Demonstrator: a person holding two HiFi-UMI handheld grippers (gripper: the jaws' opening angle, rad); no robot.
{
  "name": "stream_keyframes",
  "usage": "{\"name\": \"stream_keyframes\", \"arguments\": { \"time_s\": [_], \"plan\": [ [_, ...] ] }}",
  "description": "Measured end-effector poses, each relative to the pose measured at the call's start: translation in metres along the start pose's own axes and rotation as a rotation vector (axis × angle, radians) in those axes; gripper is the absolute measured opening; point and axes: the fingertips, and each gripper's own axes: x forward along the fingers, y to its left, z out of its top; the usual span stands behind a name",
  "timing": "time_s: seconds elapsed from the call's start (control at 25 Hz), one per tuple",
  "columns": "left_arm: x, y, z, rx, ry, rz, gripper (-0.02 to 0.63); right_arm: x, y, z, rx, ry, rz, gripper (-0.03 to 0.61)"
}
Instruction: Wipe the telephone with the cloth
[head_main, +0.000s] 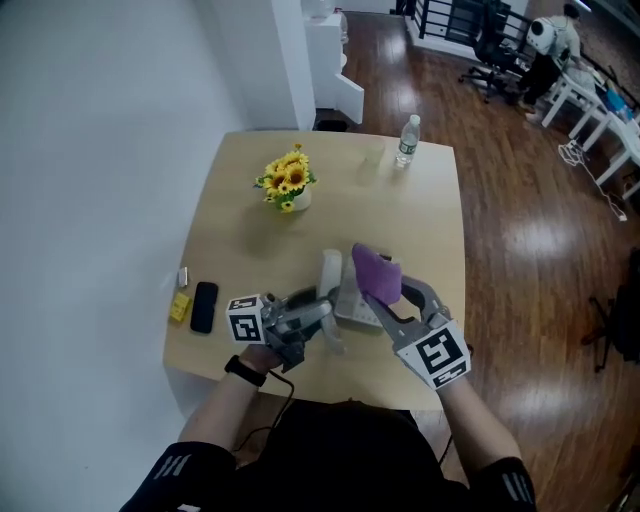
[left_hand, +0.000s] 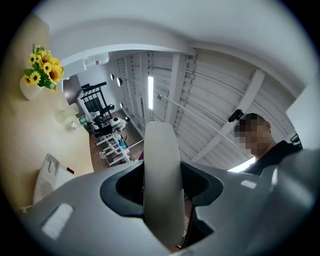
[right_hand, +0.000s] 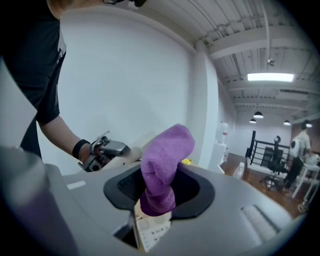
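Note:
My left gripper (head_main: 322, 312) is shut on the white telephone handset (head_main: 330, 272), which it holds up off the white telephone base (head_main: 352, 303). In the left gripper view the handset (left_hand: 161, 175) stands upright between the jaws, and the base (left_hand: 50, 176) lies on the table at the left. My right gripper (head_main: 387, 300) is shut on a purple cloth (head_main: 377, 275), just right of the handset and over the base. In the right gripper view the cloth (right_hand: 165, 162) bulges out of the jaws, with the base's keypad (right_hand: 152, 232) showing below it.
The tan table (head_main: 420, 240) holds a pot of sunflowers (head_main: 287, 182) at the back, a water bottle (head_main: 406, 140) at the far right corner, and a black mobile phone (head_main: 204, 306) beside a small yellow thing (head_main: 180, 306) at the left edge. A white wall runs along the left.

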Motion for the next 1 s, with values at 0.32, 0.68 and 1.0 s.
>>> {"name": "stream_keyframes", "arguments": {
  "time_s": [0.32,0.68,1.0],
  "plan": [
    [-0.019,-0.037,0.004,-0.024,-0.035,-0.156,0.212,0.043,0.054,0.038,-0.288,0.026,0.104,0.137],
    [-0.030,-0.048,0.010,-0.009,-0.038,-0.186,0.211,0.032,0.076,0.034,-0.441,0.091,0.165,0.137],
    [-0.027,-0.051,0.011,-0.019,-0.060,-0.199,0.211,0.032,0.078,0.043,-0.482,0.111,0.205,0.137]
  ]
}}
